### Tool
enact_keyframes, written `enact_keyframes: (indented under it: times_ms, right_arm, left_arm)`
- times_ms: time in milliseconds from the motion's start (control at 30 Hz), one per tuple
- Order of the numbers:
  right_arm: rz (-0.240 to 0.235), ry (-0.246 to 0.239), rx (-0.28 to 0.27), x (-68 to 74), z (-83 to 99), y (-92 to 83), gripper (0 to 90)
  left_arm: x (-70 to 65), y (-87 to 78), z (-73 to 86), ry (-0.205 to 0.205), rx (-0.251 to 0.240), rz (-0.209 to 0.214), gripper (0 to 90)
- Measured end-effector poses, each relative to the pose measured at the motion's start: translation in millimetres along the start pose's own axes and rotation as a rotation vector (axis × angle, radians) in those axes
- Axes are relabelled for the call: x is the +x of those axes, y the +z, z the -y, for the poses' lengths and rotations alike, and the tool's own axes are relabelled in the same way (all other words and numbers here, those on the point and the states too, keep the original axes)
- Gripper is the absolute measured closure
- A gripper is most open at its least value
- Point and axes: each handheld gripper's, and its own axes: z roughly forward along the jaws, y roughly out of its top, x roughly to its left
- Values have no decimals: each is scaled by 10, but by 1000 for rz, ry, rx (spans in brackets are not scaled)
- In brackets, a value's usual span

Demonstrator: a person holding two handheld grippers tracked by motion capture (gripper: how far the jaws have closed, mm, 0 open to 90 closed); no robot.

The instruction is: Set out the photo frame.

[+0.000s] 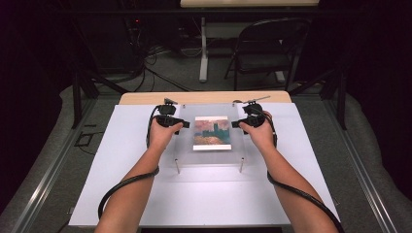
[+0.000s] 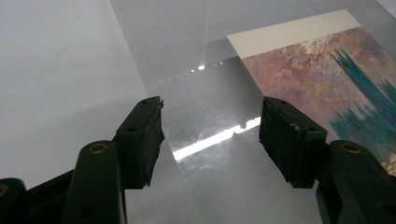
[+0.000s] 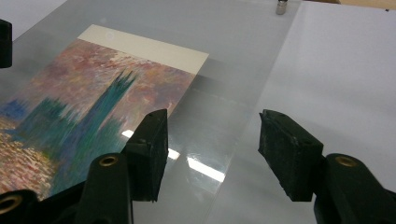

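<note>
One print (image 1: pixel 212 132) is lying under one clear sheet (image 1: pixel 184 145) that's standing on pegs, two (image 1: pixel 178 166) showing at the near edge. Two grippers are flanking the print: left gripper (image 2: pixel 210 135) and right gripper (image 3: pixel 212 149), both hanging released, jaws apart over the sheet's edges.

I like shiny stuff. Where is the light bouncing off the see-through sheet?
In the left gripper view a bright streak glares on the clear sheet between the open left claw; in the right gripper view, smaller glints by the painting print; the high view looks dim.
</note>
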Motion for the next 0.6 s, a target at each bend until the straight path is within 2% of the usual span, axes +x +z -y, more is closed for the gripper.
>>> enact_keyframes:
  times_ms: [267,400,600]
  right_arm:
    - [-26,25,11,-28,-30,87,406]
    - [-39,38,7,-54,-66,114,402]
    - [-46,63,15,-81,-79,161,397]
  left_arm:
    - [34,76,-19,-20,-5,-5,375]
    - [45,95,-51,-13,3,-5,367]
    - [74,119,-60,-37,6,14,344]
